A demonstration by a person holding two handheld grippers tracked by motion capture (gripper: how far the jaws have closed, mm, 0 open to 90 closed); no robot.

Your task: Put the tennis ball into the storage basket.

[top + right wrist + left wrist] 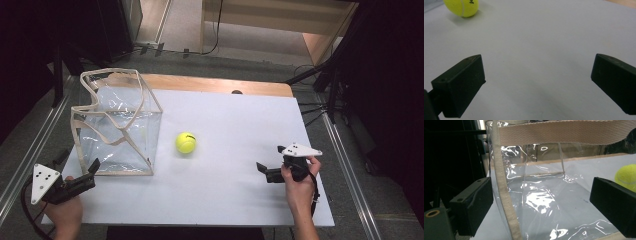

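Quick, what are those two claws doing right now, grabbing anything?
Left claw: open, empty, beside the clear bag.
Right claw: open, empty, facing the tennis ball.

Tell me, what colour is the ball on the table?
Yellow-green, with black lettering; the ball shows best in the high view.

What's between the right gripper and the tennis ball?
Nothing: bare white table separates the right gripper from the tennis ball, as the high view shows.

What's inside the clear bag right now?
Nothing: through the clear bag walls only the white table shows. The tennis ball lies outside, beside it. Glare hides little.
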